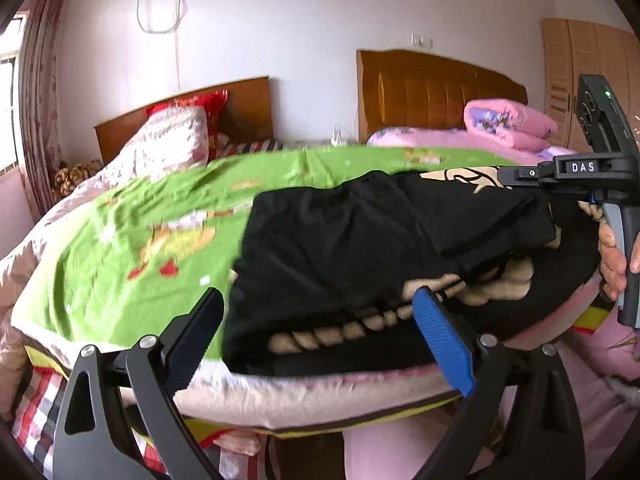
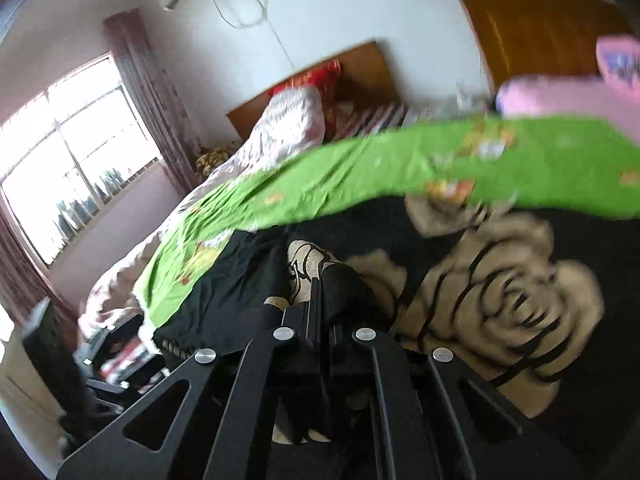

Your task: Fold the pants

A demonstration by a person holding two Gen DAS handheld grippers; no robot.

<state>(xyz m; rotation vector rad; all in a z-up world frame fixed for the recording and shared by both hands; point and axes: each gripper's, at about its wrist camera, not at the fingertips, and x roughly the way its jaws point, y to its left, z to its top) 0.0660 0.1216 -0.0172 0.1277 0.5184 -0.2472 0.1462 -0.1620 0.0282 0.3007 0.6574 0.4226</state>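
Note:
The black pants (image 1: 340,248) lie folded over on a black blanket with beige flower print (image 1: 472,292), at the near edge of the bed. My left gripper (image 1: 320,320) is open, its black and blue fingers either side of the pants' near edge, holding nothing. My right gripper (image 1: 520,174) reaches in from the right at the pants' far right end. In the right wrist view the right gripper (image 2: 320,280) is shut on a fold of the black pants (image 2: 224,280).
A green printed sheet (image 1: 140,216) covers the bed left of and behind the pants. Pillows (image 1: 176,136) and a wooden headboard (image 1: 436,88) stand at the back. A folded pink quilt (image 1: 512,122) lies at the back right. The bed's front edge (image 1: 320,396) is just below.

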